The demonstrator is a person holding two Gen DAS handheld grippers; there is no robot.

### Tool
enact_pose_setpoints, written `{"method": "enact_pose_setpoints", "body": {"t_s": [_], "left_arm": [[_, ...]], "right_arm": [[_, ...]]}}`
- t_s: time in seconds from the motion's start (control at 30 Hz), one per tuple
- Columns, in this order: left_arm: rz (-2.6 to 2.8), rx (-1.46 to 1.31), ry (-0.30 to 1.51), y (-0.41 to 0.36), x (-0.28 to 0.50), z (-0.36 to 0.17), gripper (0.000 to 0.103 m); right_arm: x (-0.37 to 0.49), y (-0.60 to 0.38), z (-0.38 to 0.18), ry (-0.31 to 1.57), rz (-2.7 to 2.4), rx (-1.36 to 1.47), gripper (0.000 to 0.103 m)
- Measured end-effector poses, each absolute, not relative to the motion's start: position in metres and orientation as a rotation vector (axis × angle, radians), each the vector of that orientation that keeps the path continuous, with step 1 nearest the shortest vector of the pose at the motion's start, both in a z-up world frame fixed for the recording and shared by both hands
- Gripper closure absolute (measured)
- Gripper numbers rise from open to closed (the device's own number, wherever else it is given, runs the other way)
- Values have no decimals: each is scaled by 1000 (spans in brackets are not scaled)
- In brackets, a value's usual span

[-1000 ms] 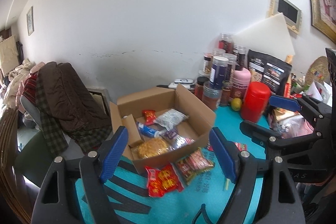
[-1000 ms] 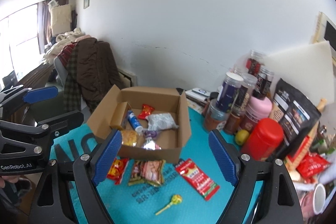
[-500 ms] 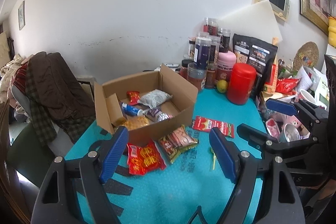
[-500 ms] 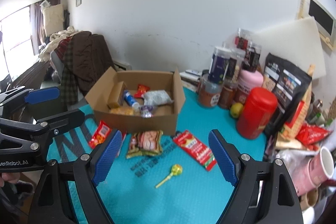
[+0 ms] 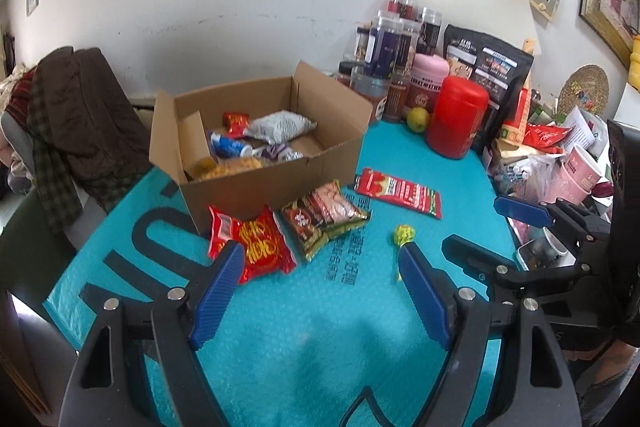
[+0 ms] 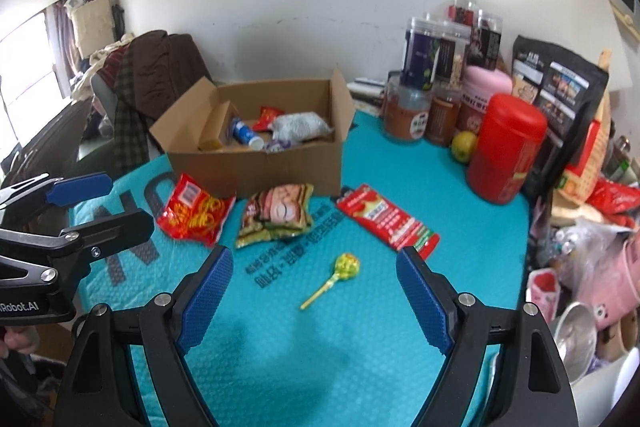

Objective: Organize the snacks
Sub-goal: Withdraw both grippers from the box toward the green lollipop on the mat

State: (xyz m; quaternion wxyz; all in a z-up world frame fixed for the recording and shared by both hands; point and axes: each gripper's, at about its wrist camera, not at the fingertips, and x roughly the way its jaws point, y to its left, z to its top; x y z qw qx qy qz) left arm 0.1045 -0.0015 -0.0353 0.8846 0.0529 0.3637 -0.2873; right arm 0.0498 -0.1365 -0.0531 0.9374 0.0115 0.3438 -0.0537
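An open cardboard box (image 5: 276,183) (image 6: 256,167) holding several snack packs stands on the teal mat (image 5: 300,327) (image 6: 340,347). In front of it lie a red snack bag (image 5: 256,247) (image 6: 194,213), a green-brown pack (image 5: 324,213) (image 6: 278,213), a long red pack (image 5: 400,191) (image 6: 386,219) and a yellow-green lollipop (image 5: 403,235) (image 6: 346,267). My left gripper (image 5: 322,275) is open and empty, above the mat just short of the packs. My right gripper (image 6: 314,287) is open and empty, with the lollipop between its fingers' line of sight.
Jars, a red canister (image 5: 456,115) (image 6: 504,151), a pink tub, a lime and a black bag (image 6: 556,95) crowd the back right. Cups and wrappers clutter the right edge (image 6: 580,307). A chair with coats (image 5: 68,115) stands left of the table.
Both grippers have pulled back and tilted down toward the mat; the box and loose packs now sit farther up in view. Nothing was picked up or moved.
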Motion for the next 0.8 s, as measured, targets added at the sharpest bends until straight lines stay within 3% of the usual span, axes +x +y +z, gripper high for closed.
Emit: {"method": "enact_pose_setpoints", "body": {"t_s": [0.8], "left_arm": [[-597, 69, 924, -41, 170, -98, 24]], "right_arm": [[119, -179, -136, 900, -111, 90, 41]]}}
